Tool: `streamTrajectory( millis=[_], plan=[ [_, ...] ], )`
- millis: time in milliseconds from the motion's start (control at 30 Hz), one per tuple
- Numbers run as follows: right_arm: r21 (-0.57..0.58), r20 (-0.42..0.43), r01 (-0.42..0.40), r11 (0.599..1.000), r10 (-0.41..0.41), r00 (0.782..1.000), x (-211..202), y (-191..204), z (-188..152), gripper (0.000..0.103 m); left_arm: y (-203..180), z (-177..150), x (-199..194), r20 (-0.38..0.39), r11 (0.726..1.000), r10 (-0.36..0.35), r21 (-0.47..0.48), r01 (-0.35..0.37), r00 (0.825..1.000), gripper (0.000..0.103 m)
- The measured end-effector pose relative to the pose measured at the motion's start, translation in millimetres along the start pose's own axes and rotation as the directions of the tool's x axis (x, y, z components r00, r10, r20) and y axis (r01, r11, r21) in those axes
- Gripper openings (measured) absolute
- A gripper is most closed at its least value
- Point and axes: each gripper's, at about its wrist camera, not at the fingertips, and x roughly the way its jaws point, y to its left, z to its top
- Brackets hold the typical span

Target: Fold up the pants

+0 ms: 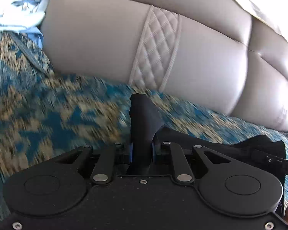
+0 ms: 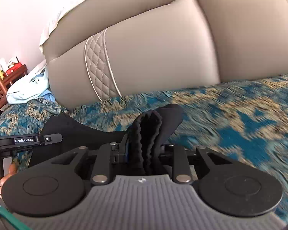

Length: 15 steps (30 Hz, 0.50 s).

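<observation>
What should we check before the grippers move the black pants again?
1. Left gripper shut on the black pants: ok.
2. Right gripper shut on a bunched fold of the pants: ok.
3. Pants stretch between both grippers: ok.
4. Bare blue and gold bedspread ahead for laying them down: ok.
5. Light blue clothes lie off by the headboard, out of the way: ok.
6. Legs lined up evenly: cannot tell, mostly hidden.

A home: grey padded sofa back (image 2: 163, 44), patterned teal cover (image 2: 230, 115), carved wooden side table (image 2: 2, 90).
</observation>
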Motion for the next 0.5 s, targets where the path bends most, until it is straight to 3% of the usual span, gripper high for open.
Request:
streamTrajectory(
  millis=[133, 267, 500],
  plan=[
    [-0.008, -0.014, 0.028, 1.0, -0.028, 1.0, 28.2, 11.4, 13.3, 0.029, -0.4, 11.5, 25.0, 0.0, 0.996, 0.07, 0.048, -0.07, 0.998, 0.016],
    [-0.018, -0.034, 0.07, 0.997, -0.071, 0.997, 42.3, 9.2, 12.6, 0.029, -7.5, 0.8, 46.7, -0.006, 0.988, 0.108, 0.114, -0.107, 0.994, 0.018],
    [-0.028, -0.023, 0.089, 0.996, -0.09, 0.996, 45.9, 0.2, -0.3, 0.033, -4.3, -10.0, 51.6, -0.005, 0.992, 0.086, 0.092, -0.085, 0.996, 0.027]
  ],
)
